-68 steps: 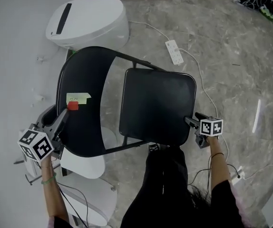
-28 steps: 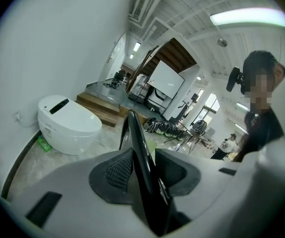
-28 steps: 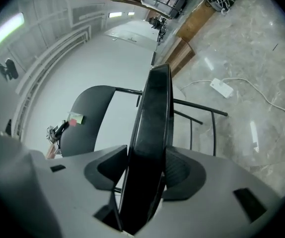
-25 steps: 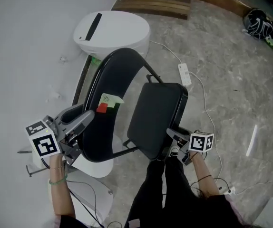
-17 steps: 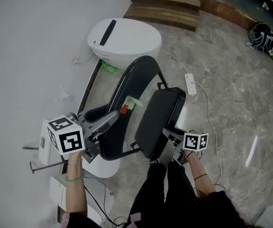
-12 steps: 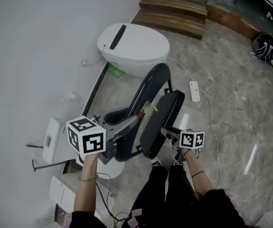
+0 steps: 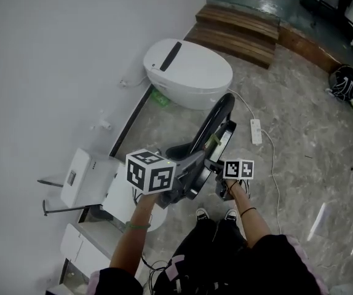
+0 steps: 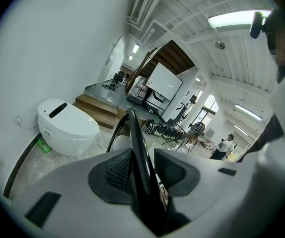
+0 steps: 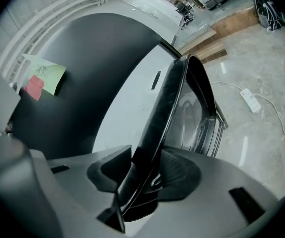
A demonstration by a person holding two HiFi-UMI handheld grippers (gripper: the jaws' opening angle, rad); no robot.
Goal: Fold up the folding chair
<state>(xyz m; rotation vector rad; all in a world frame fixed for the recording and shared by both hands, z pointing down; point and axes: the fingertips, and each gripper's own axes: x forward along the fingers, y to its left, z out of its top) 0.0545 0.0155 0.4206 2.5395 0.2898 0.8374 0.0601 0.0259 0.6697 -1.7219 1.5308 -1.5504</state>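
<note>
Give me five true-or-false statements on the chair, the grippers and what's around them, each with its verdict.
1. The seat lies level, ready for sitting. False: it is tipped up close to the backrest.
2. The left gripper grips the backrest's edge. True.
3. The right gripper is empty. False: the seat's edge is between its jaws, which have just been closing on it.
4. The power strip lies on the seat. False: it lies on the floor.
5. A toilet stands by the wall beyond the chair. True.
</note>
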